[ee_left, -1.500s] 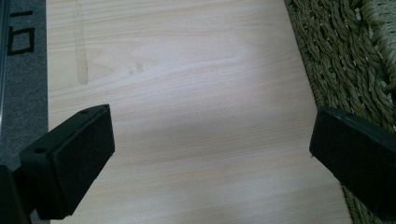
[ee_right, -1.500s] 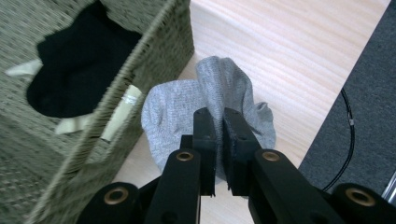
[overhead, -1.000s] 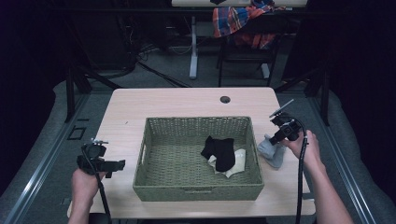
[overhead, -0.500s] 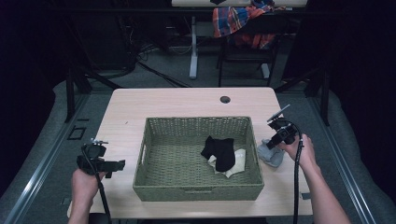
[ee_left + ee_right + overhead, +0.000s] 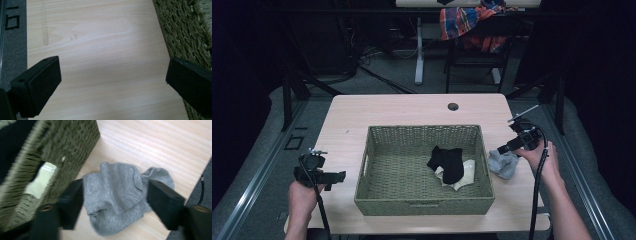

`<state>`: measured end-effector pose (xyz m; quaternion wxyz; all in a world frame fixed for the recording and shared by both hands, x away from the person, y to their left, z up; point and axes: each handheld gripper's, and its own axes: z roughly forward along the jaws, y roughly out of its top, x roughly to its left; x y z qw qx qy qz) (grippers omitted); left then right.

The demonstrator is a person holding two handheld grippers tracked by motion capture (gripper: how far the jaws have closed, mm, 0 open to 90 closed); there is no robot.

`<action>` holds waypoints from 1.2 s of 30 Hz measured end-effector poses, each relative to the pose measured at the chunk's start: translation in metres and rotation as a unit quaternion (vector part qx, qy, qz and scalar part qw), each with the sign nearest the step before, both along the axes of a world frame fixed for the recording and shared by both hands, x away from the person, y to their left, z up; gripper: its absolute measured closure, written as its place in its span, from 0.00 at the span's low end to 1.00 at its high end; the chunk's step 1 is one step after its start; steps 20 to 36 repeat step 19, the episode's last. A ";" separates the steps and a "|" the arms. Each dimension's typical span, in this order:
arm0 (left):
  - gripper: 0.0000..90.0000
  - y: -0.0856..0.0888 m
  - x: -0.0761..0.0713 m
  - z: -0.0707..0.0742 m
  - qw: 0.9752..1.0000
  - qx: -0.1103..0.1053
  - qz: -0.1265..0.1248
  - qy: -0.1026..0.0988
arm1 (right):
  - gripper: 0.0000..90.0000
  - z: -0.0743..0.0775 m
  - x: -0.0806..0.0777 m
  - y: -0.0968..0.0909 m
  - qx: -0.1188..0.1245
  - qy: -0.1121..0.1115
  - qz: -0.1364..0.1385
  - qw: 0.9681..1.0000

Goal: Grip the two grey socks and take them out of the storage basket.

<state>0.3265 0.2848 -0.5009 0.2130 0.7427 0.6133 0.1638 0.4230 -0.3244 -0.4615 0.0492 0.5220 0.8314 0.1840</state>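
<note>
A grey sock [image 5: 503, 163] [image 5: 117, 195] lies crumpled on the table just right of the woven green basket [image 5: 374, 167] [image 5: 62, 147]. My right gripper [image 5: 502, 149] [image 5: 113, 203] hovers just above the sock; its jaws have just been opening and now stand apart on either side of the cloth without pressing it. A black sock [image 5: 447, 162] lies inside the basket over a cream sock [image 5: 465, 172]. At the table's left front, my left gripper [image 5: 339, 176] [image 5: 112, 82] is held still and open over bare wood, beside the basket's left wall [image 5: 185, 32].
A small dark grommet hole [image 5: 453, 106] sits near the table's far edge. A chair with a plaid shirt [image 5: 472, 22] stands beyond the table. The table's right edge and grey floor [image 5: 200, 185] lie close to the grey sock.
The right gripper dipped onto the grey sock, then opened and rose slightly, leaving the sock lying on the table. The left gripper stayed where it was.
</note>
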 end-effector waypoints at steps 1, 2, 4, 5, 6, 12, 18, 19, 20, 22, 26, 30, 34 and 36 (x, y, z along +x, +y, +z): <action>0.00 0.000 0.000 0.000 1.000 0.000 0.000 0.000 | 0.20 0.004 -0.001 -0.001 -0.003 0.000 -0.002 1.000; 0.00 0.000 0.000 0.000 1.000 0.000 0.000 0.000 | 0.20 0.004 -0.001 -0.001 -0.003 0.000 -0.002 1.000; 0.00 0.000 0.000 0.000 1.000 0.000 0.001 -0.001 | 0.17 0.012 -0.006 -0.002 0.009 -0.018 -0.011 1.000; 0.00 0.000 0.000 0.000 1.000 0.000 0.001 0.000 | 0.16 0.016 -0.008 -0.002 0.016 -0.021 -0.009 1.000; 0.00 0.000 0.000 0.000 1.000 0.000 0.001 0.000 | 0.15 0.022 -0.012 -0.004 0.016 -0.023 -0.003 1.000; 0.00 0.000 0.000 0.000 1.000 0.000 -0.001 0.000 | 0.10 0.045 -0.028 -0.008 0.015 -0.036 0.004 0.999; 0.00 0.000 0.001 0.000 1.000 0.000 -0.001 0.001 | 0.11 0.053 -0.032 -0.011 0.006 -0.042 0.006 0.999; 0.00 -0.001 0.001 0.000 1.000 -0.001 -0.001 0.001 | 0.11 0.053 -0.031 -0.011 0.006 -0.044 0.005 0.999; 0.00 -0.001 0.001 0.000 1.000 -0.001 -0.001 0.001 | 0.11 0.053 -0.031 -0.011 0.006 -0.044 0.005 0.999; 0.00 -0.001 0.001 0.000 1.000 -0.001 -0.001 0.001 | 0.11 0.053 -0.031 -0.011 0.006 -0.044 0.005 0.999; 0.00 -0.001 0.001 0.000 1.000 -0.001 -0.001 0.001 | 0.11 0.053 -0.031 -0.011 0.006 -0.044 0.005 0.999; 0.00 -0.001 0.001 0.000 1.000 -0.001 -0.001 0.001 | 0.11 0.053 -0.031 -0.011 0.006 -0.044 0.005 0.999; 0.00 -0.001 0.001 0.000 1.000 -0.001 -0.001 0.001 | 0.11 0.053 -0.031 -0.011 0.006 -0.044 0.005 0.999; 0.00 -0.001 0.001 0.000 1.000 -0.001 -0.001 0.001 | 0.11 0.053 -0.031 -0.011 0.006 -0.044 0.005 0.999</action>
